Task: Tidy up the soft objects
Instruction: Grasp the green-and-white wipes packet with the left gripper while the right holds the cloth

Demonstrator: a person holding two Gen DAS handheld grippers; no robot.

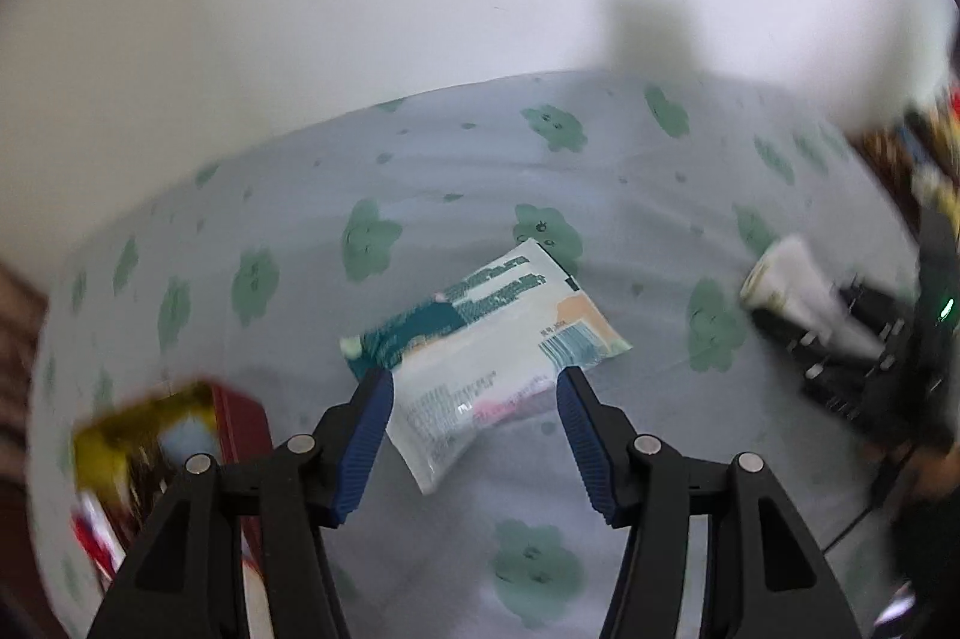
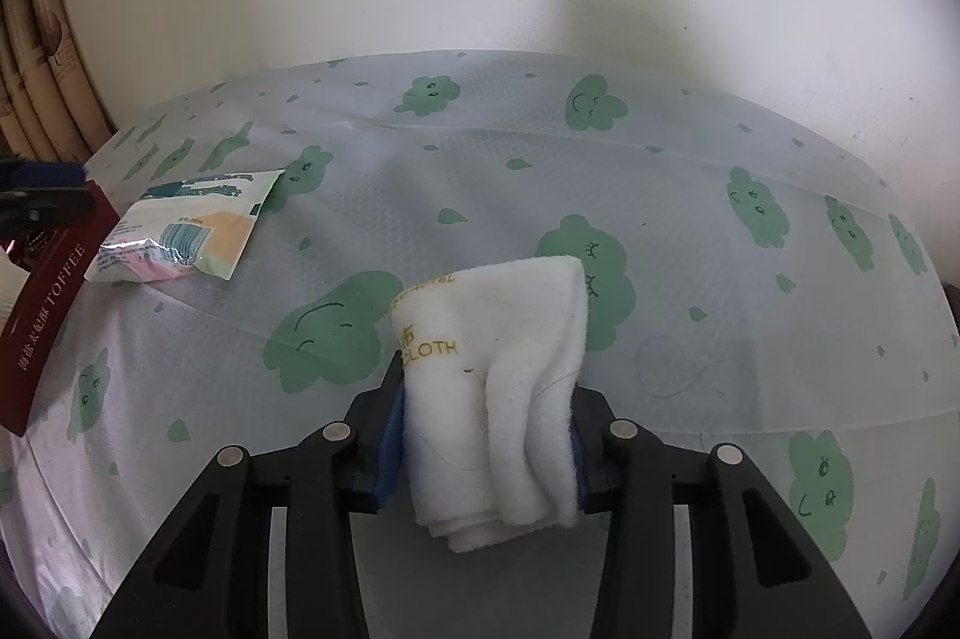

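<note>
Right gripper (image 2: 486, 435) clamps folded white cloth (image 2: 498, 387), long axis pointing away from camera; left gripper (image 1: 474, 429) wide open, empty, above diagonal tissue pack (image 1: 486, 357).

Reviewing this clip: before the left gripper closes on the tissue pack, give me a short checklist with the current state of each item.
1. Left gripper open: ok.
2. Tissue pack lined up between its fingers: ok.
3. Pads touching the pack: cannot tell, picture blurred.
4. White cloth secure in the right gripper: ok.
5. Red toffee box apart from the pack: ok.
6. Tablecloth flat around the pack: ok.
</note>
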